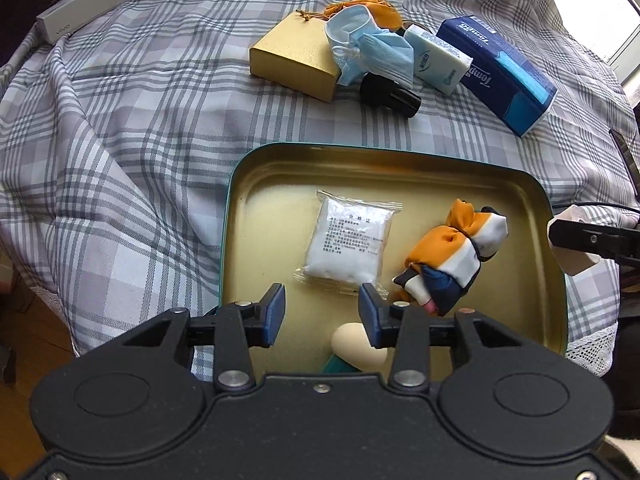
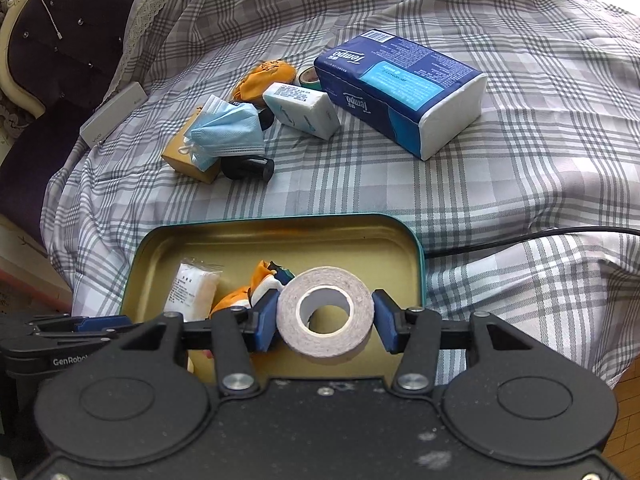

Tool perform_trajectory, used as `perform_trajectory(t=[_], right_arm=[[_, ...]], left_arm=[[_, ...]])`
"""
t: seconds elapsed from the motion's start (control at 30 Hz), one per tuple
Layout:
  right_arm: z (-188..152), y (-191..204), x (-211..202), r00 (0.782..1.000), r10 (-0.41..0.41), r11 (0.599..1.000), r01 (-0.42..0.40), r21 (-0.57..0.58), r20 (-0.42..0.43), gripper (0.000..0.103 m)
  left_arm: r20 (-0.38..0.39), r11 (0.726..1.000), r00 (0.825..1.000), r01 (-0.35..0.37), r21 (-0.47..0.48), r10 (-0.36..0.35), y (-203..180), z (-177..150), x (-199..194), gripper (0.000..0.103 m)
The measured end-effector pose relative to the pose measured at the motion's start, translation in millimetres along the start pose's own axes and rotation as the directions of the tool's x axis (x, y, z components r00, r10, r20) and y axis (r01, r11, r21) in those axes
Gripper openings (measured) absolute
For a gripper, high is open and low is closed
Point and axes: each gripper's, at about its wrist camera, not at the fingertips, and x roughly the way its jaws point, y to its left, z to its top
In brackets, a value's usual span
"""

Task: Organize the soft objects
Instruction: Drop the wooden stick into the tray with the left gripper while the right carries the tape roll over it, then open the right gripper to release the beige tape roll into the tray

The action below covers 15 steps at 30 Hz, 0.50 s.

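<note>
A teal tin tray point(image 1: 232, 208) with a gold inside lies on the plaid bedspread. In it are a clear pack of white cotton point(image 1: 348, 236), a knotted orange, white and navy scarf bundle point(image 1: 448, 256) and a cream egg-shaped sponge point(image 1: 356, 346). My left gripper point(image 1: 321, 296) hangs open over the tray's near end, with the sponge below it and nothing touching its pads. My right gripper point(image 2: 325, 312) is shut on a white tape roll point(image 2: 332, 344), held above the tray's near right corner point(image 2: 416, 256).
Further back on the bedspread lie a blue face mask point(image 1: 372, 48) on a gold box point(image 1: 292, 60), a black cylinder point(image 1: 390, 94), an orange pouch point(image 1: 360, 4), a small tissue pack point(image 1: 436, 58) and a large blue tissue pack point(image 2: 400, 92). A black cable point(image 2: 520, 236) runs right of the tray.
</note>
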Motion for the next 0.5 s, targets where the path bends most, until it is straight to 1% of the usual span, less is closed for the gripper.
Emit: perform_trajectory(t=[0.27,0.5], right_arm=[[-1.1,0.5,1.5,1.000,0.016,1.000,-0.016,0.005,-0.005,0.054],[0.0,-0.2,0.5,1.000,0.000,1.000,0.000,0.010,0.001,0.054]], left_arm=[[-0.020,1.000,1.000,0.003,-0.008,-0.003,-2.9,0.2,7.2,0.042],[-0.025,1.000,1.000,-0.013,-0.014,0.013,-2.5,0.7,9.1,0.042]])
